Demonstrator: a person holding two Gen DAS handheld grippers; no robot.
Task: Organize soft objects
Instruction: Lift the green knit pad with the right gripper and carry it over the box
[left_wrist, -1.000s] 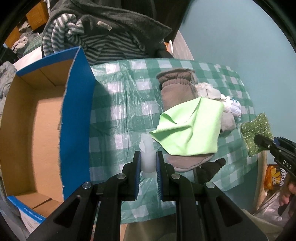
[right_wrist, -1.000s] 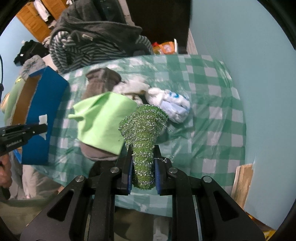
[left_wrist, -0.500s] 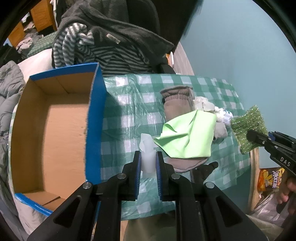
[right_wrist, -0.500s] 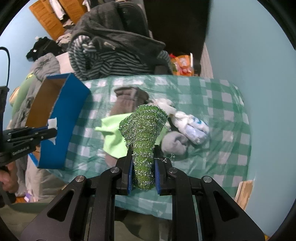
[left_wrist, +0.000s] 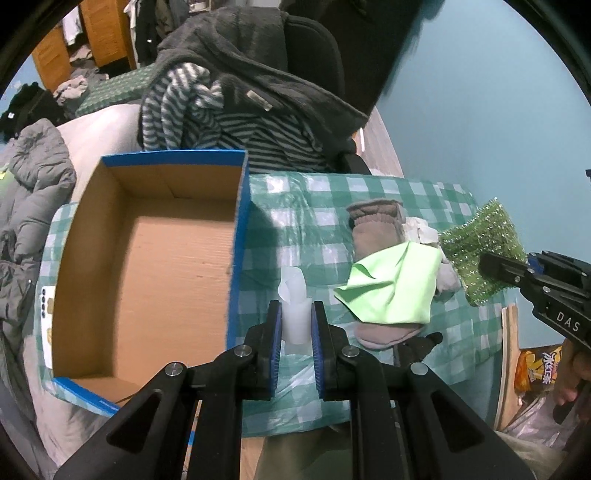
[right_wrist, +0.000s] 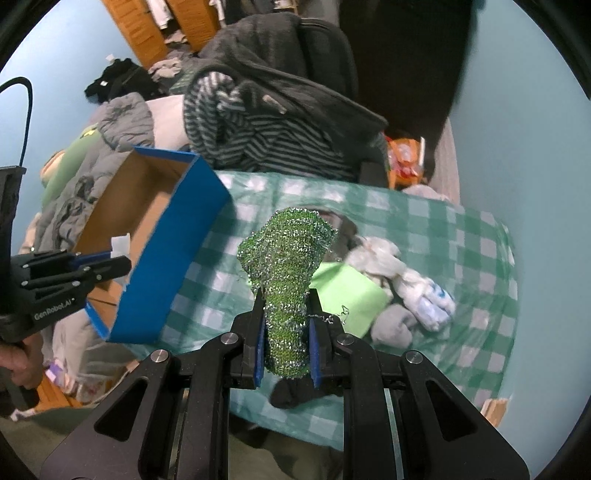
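My left gripper (left_wrist: 296, 314) is shut on a small white soft piece (left_wrist: 294, 306), held above the checked table just right of the blue cardboard box (left_wrist: 236, 258). The box's brown inside (left_wrist: 159, 280) holds nothing that I can see. My right gripper (right_wrist: 286, 325) is shut on a glittery green mesh scrubber (right_wrist: 288, 266), raised over the table; the same scrubber (left_wrist: 484, 254) shows at the right in the left wrist view. On the cloth lie a lime green cloth (left_wrist: 395, 288), a brown mitten (left_wrist: 376, 225) and pale socks (right_wrist: 417, 291).
A chair draped with a dark fleece and striped garment (left_wrist: 236, 110) stands behind the table. Grey jackets (left_wrist: 26, 206) pile up left of the box. A teal wall (left_wrist: 480, 110) bounds the right side. A dark sock (right_wrist: 295, 393) hangs at the table's near edge.
Both grippers have risen and drawn back with their loads. The box now shows fully in the left wrist view. The right gripper has moved left toward the box.
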